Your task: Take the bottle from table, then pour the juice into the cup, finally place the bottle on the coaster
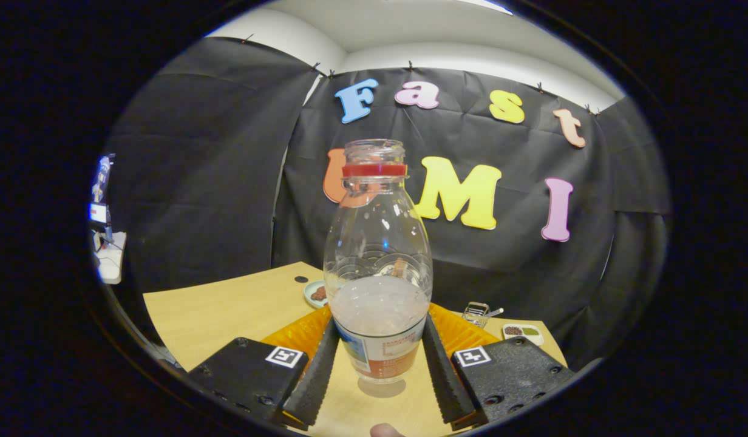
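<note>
- I see the bottle (377, 267) standing upright on the counter (228, 309), squarely between my gripper (379, 358) fingers, its long axis vertical and its open neck with the red ring pointing straight up.
- The jaws sit close on either side of the labelled lower body; the pads look to be touching or nearly touching it, but I cannot tell whether both are pressing — so I will not call it a firm hold.
- Pale juice fills roughly the lower half; the upper half is clear.
- The bottle's base appears to rest on the counter, a shadow just under it, so I judge the lift has not begun.
- Beyond the bottle: a small dish (316, 294) to one side, a small clear container (476, 312) and a two-part tray (523, 331) to the other.
- I cannot pick out the cup or coaster from here.
- Next move, as I judge it: confirm the squeeze, then lift straight up along the bottle's axis.
</note>
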